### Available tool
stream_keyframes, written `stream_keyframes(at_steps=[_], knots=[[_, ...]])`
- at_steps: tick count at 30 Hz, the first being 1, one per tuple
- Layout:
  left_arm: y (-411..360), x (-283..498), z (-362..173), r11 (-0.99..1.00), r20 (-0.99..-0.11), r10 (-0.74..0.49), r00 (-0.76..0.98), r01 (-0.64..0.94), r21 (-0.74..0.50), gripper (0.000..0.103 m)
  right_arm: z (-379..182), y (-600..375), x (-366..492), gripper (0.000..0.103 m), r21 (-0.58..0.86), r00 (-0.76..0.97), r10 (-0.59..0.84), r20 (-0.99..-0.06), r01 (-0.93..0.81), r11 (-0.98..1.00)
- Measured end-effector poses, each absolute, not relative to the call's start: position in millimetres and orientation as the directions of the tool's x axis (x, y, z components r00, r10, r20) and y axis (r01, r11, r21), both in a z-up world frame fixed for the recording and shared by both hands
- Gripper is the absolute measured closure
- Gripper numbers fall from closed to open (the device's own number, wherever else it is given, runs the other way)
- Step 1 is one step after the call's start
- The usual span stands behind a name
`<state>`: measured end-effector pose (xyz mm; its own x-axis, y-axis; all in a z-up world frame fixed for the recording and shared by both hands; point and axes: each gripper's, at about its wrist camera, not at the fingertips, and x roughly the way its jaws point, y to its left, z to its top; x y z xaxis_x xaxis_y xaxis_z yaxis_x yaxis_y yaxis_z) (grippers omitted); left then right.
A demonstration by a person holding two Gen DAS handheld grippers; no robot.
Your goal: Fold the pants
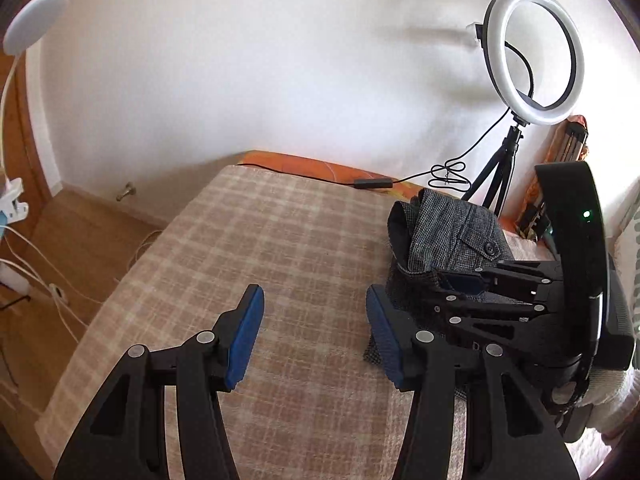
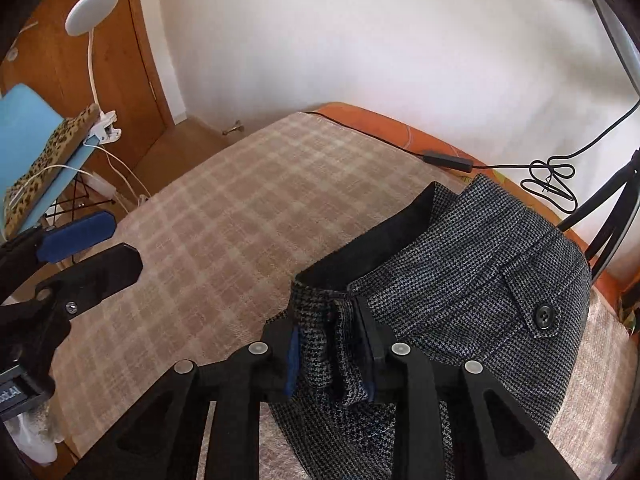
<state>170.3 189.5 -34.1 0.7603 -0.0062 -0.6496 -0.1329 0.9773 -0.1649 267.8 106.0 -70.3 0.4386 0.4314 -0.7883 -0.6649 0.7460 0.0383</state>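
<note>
The grey houndstooth pants lie bunched on the checked blanket, with a button flap pocket facing up. My right gripper is shut on a fold of the pants' edge near the dark lining. In the left wrist view the pants sit to the right, with the right gripper clamped on them. My left gripper is open and empty above the blanket, just left of the pants. It also shows at the left edge of the right wrist view.
A ring light on a tripod stands behind the pants, its cable and control box lying along the orange mattress edge. A clip lamp, ironing board and floor cables are left of the bed.
</note>
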Motion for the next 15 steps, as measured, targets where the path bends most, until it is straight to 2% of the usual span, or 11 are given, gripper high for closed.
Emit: stream_keyframes(at_steps=[2, 3, 6, 10, 12, 15], knots=[[186, 172, -35, 0.978, -0.652, -0.019, 0.758, -0.123, -0.171, 0.051, -52, 89, 263, 0.055, 0.1, 0.434, 0.504, -0.747, -0.676, 0.73], [182, 173, -35, 0.978, -0.654, -0.031, 0.756, -0.114, -0.177, 0.051, -42, 77, 261, 0.05, 0.112, 0.448, 0.518, -0.728, -0.668, 0.736], [165, 177, -35, 0.979, -0.655, -0.065, 0.752, -0.08, -0.189, 0.051, -20, 41, 262, 0.05, 0.152, 0.48, 0.55, -0.683, -0.644, 0.75], [138, 190, -34, 0.98, -0.651, -0.094, 0.753, -0.043, -0.192, 0.051, -16, -7, 274, 0.049, 0.14, 0.538, 0.493, -0.684, -0.567, 0.812], [125, 200, -35, 0.974, -0.646, -0.14, 0.751, -0.013, -0.226, 0.05, -21, -32, 286, 0.042, 0.163, 0.548, 0.472, -0.69, -0.518, 0.84], [106, 215, -45, 0.974, -0.658, -0.172, 0.733, 0.026, -0.226, 0.045, -32, -64, 305, 0.04, 0.221, 0.543, 0.467, -0.698, -0.456, 0.862]])
